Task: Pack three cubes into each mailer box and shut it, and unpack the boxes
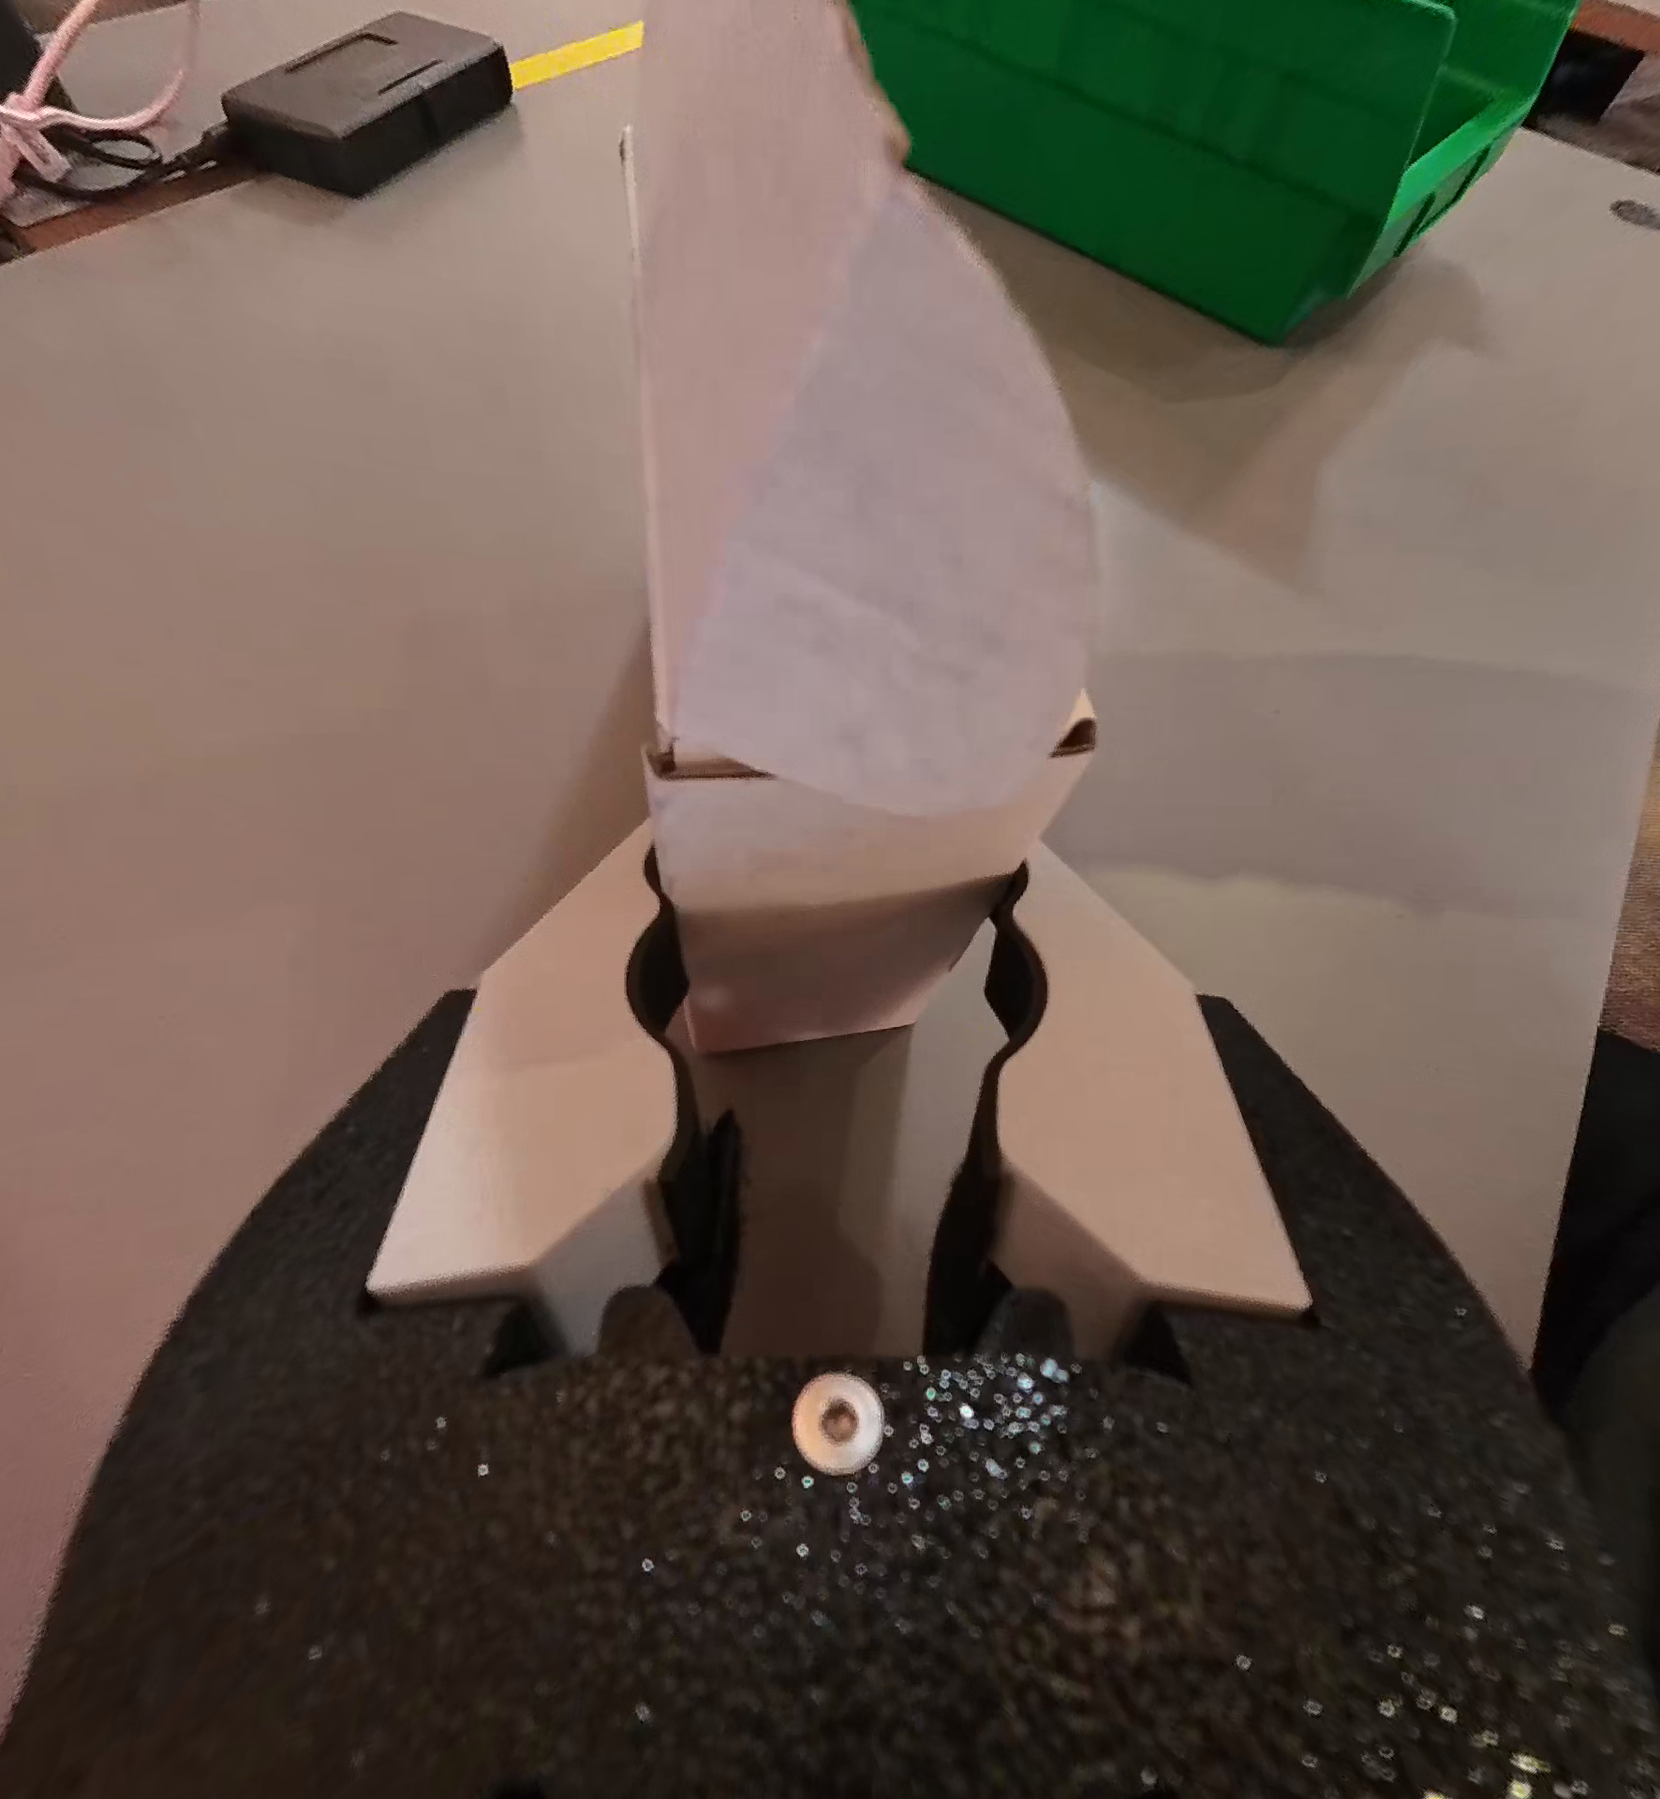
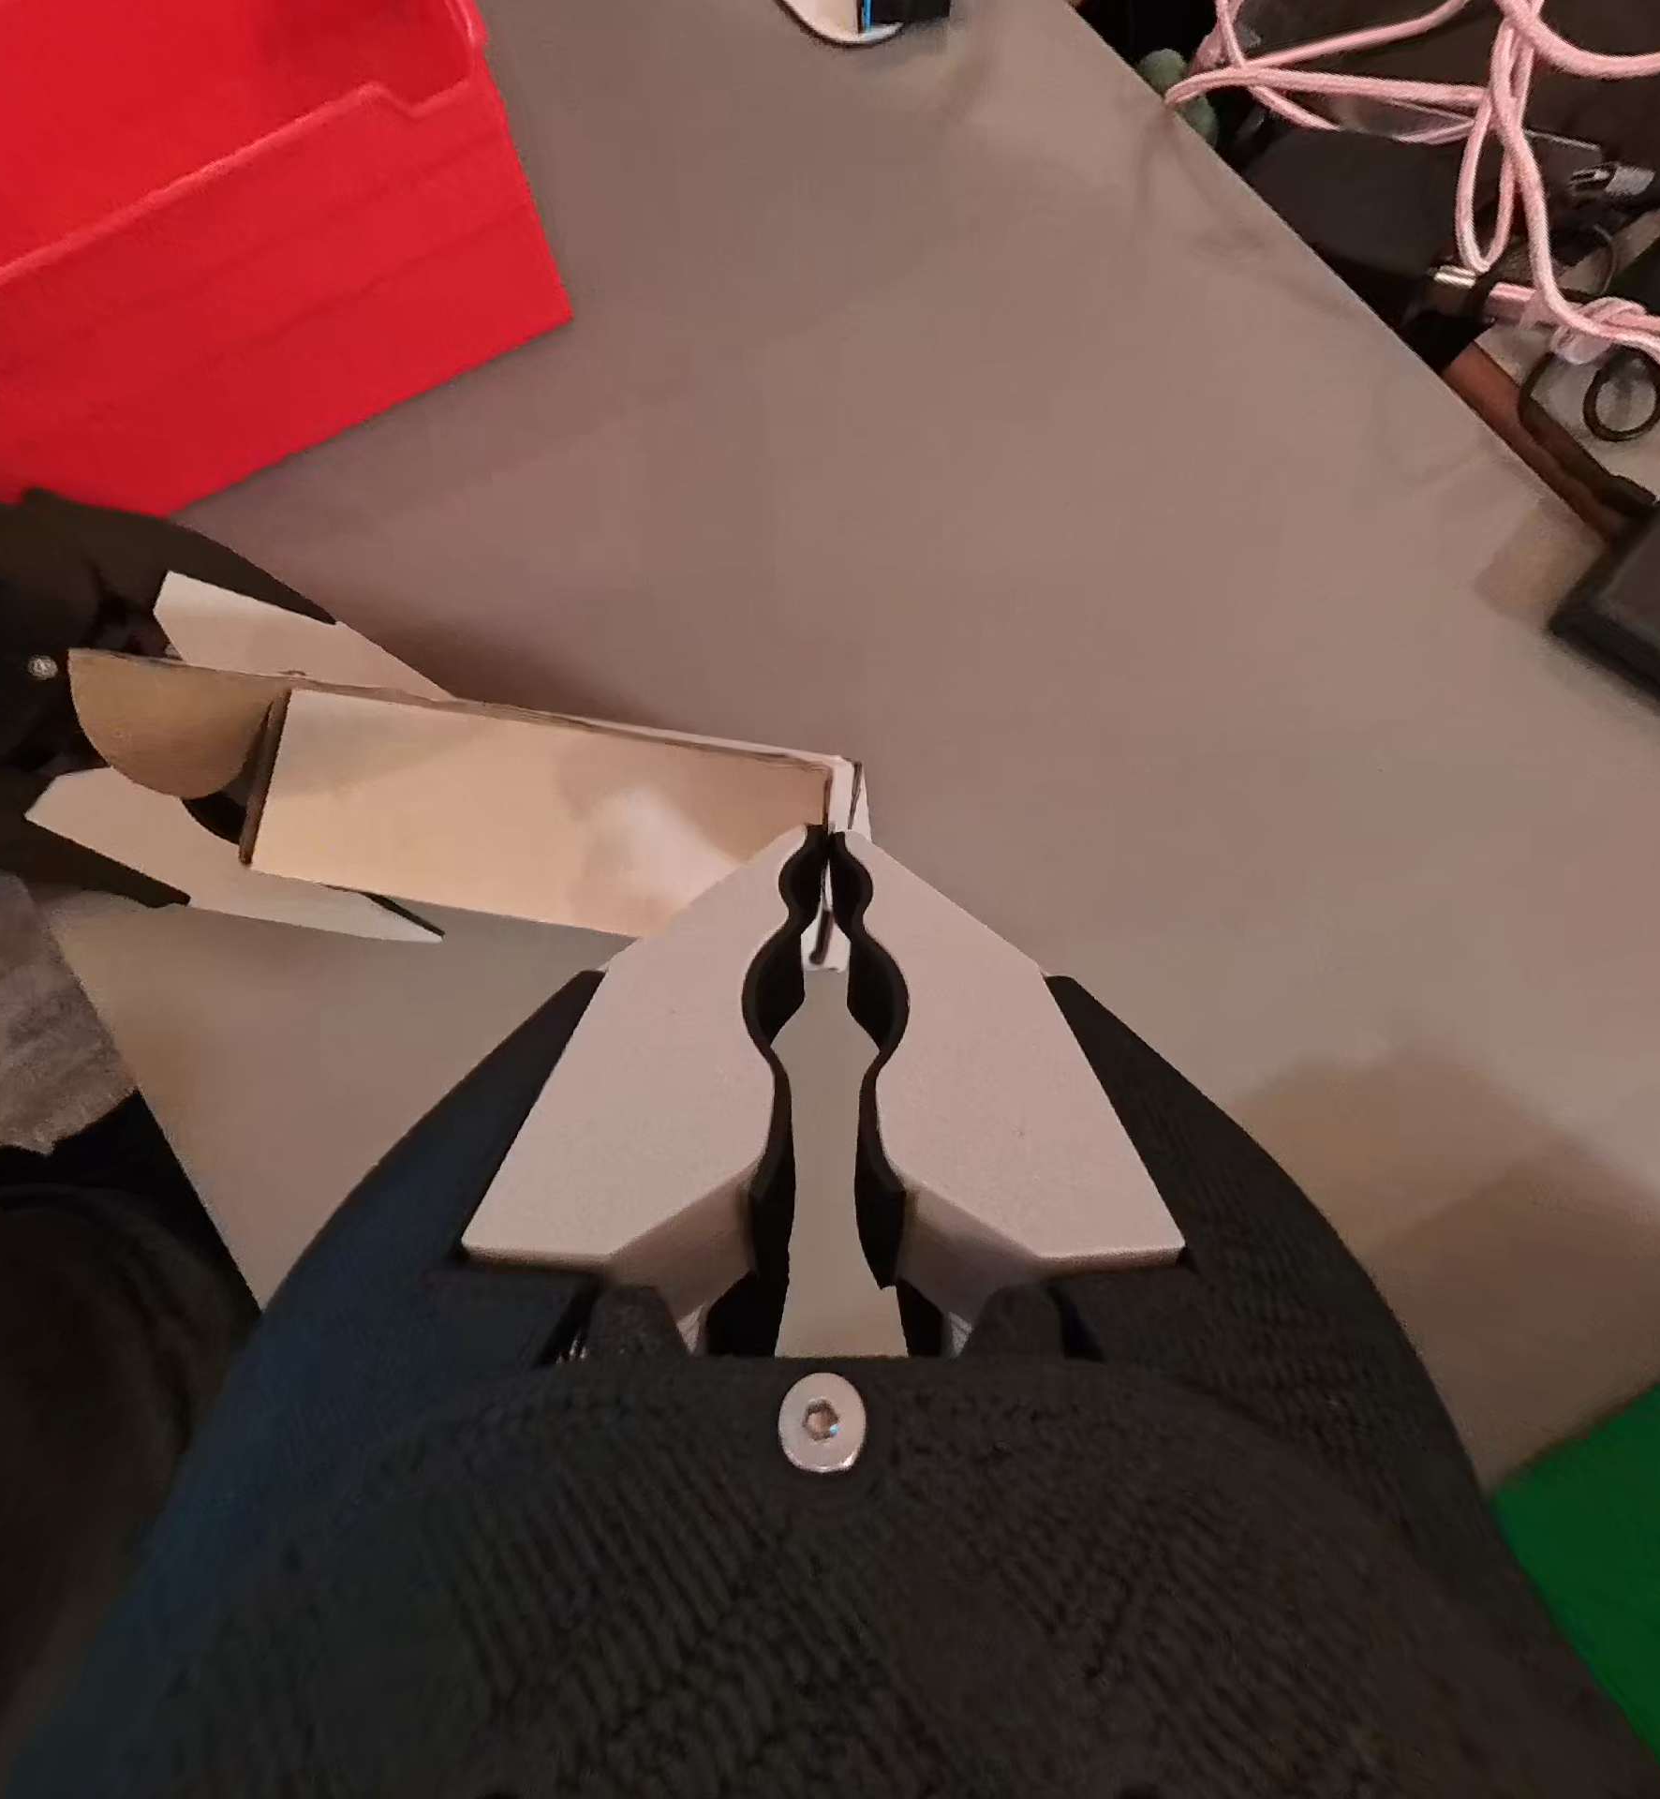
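Observation:
A white cardboard mailer box (image 1: 836,935) is held up over the grey table (image 1: 223,584). My left gripper (image 1: 836,876) is shut on one narrow end of it. The box's lid flap (image 1: 865,545) stands up ahead of the fingers, blurred. In the right wrist view the box (image 2: 515,818) runs from the left gripper (image 2: 47,701) at the far left to my right gripper (image 2: 828,837), which is shut on a thin cardboard edge at the box's other end. No cubes are in view.
A green bin (image 1: 1196,146) stands at the back right of the left wrist view. A red bin (image 2: 203,243) stands at the top left of the right wrist view. Pink cables (image 2: 1527,146) and black devices (image 1: 369,88) lie by the table's edge.

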Demonstrator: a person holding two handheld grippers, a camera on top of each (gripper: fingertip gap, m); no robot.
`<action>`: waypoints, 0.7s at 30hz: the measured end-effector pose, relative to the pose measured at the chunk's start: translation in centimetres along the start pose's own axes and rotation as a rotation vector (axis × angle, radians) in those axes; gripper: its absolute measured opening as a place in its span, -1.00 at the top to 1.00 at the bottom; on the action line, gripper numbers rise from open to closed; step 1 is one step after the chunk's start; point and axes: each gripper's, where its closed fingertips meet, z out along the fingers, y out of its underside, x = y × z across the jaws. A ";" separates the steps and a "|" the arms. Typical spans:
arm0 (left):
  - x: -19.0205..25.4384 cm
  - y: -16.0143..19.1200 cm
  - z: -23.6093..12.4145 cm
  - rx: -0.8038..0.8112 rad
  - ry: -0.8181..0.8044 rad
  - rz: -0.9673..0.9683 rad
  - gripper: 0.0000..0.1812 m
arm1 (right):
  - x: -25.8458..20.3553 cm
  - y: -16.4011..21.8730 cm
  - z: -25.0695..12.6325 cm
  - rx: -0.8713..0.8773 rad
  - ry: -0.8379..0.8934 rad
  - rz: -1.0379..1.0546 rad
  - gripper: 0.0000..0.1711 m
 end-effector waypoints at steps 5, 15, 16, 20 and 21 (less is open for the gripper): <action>-0.1 0.0 0.0 0.003 0.011 -0.017 0.33 | 0.0 -0.1 0.2 0.055 -0.006 0.055 1.00; -0.3 -0.1 0.3 -0.003 -0.002 -0.042 0.33 | 0.4 -0.8 -1.7 0.166 0.188 0.009 0.80; -0.3 -0.1 0.3 -0.002 -0.006 -0.046 0.33 | -1.3 -1.6 -2.5 0.234 0.188 -0.039 0.79; -0.4 -0.2 0.4 0.005 -0.022 -0.057 0.33 | -12.8 -1.2 -1.9 0.347 -0.069 -0.161 0.77; -0.4 -0.2 0.5 0.006 -0.026 -0.058 0.33 | -14.2 -0.8 -0.9 0.341 -0.069 -0.187 0.74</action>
